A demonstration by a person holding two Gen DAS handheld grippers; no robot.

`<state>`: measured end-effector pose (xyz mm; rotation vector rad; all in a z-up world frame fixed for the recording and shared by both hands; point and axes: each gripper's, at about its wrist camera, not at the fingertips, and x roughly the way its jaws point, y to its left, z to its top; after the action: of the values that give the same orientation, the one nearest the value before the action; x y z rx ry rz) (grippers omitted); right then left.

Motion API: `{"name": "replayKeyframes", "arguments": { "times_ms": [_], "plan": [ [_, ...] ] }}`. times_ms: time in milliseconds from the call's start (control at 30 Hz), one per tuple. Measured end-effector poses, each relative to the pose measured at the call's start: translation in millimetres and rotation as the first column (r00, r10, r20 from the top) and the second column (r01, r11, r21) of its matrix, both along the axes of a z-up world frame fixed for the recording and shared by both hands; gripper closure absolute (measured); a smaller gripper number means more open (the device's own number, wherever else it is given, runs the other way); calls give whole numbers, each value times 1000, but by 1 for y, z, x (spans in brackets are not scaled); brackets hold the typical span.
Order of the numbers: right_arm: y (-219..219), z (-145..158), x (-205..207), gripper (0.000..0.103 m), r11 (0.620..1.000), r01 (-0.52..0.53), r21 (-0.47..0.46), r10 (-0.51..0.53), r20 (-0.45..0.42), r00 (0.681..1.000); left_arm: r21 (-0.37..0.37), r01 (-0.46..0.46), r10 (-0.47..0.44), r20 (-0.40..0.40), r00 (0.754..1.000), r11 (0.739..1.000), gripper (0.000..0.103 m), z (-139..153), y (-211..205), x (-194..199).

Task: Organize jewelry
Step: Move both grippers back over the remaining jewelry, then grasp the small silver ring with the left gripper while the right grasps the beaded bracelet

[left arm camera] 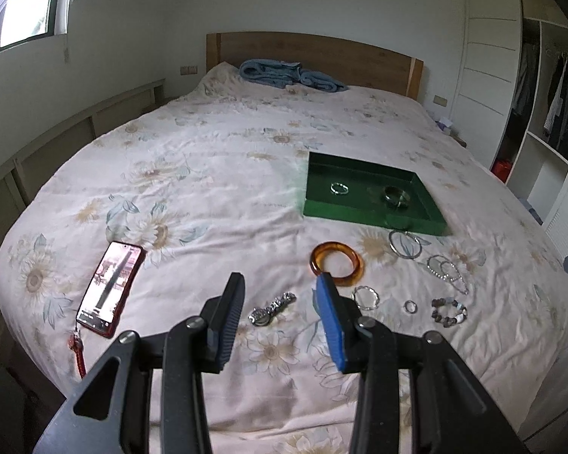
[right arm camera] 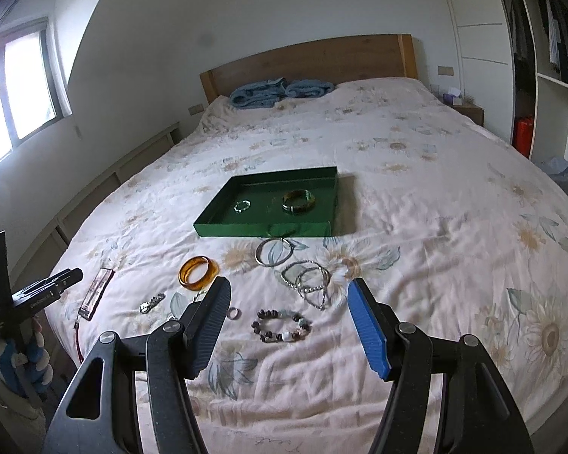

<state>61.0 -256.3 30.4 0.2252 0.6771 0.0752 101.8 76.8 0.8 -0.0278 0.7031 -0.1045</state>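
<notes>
A green tray (left arm camera: 371, 219) (right arm camera: 261, 229) lies on the bed and holds a small silver bracelet (left arm camera: 339, 188) (right arm camera: 242, 206) and a dark green bangle (left arm camera: 397, 195) (right arm camera: 299, 201). In front of it lie an amber bangle (left arm camera: 336, 268) (right arm camera: 198, 270), a silver hoop (left arm camera: 404, 244) (right arm camera: 274, 251), rhinestone bracelets (left arm camera: 448, 270) (right arm camera: 308, 278), a beaded bracelet (left arm camera: 448, 312) (right arm camera: 282, 326), a ring (left arm camera: 410, 306) (right arm camera: 233, 313), a clear bracelet (left arm camera: 366, 297) and a watch (left arm camera: 272, 309) (right arm camera: 152, 303). My left gripper (left arm camera: 280, 283) is open above the watch. My right gripper (right arm camera: 288, 289) is open above the beaded bracelet. Both are empty.
A red-cased phone (left arm camera: 110, 288) (right arm camera: 95, 295) with a strap lies at the left. A folded blue blanket (left arm camera: 289, 73) (right arm camera: 280, 91) sits by the wooden headboard. A wardrobe (left arm camera: 541, 106) stands at the right. The left gripper's body (right arm camera: 30, 295) shows at the right wrist view's left edge.
</notes>
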Motion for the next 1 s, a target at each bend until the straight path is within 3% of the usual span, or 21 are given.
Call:
{"name": "replayKeyframes", "arguments": {
  "times_ms": [267,467,700,1000],
  "plan": [
    [-1,-20,4,39,999,-39,-15,39,-10,999,-12,-24,24,0,1000,1000,66,-18,13,-5],
    [-1,-45,13,39,994,-108,-24,108,-29,994,-20,9,-10,-67,998,1000,66,-49,12,-5],
    [0,-87,32,39,984,-178,15,179,-100,979,-48,111,-118,-196,973,993,66,-96,-22,-2],
    [9,-130,58,39,970,-237,49,242,-187,952,-7,160,-156,-266,951,987,66,-126,-62,42]
  ]
}}
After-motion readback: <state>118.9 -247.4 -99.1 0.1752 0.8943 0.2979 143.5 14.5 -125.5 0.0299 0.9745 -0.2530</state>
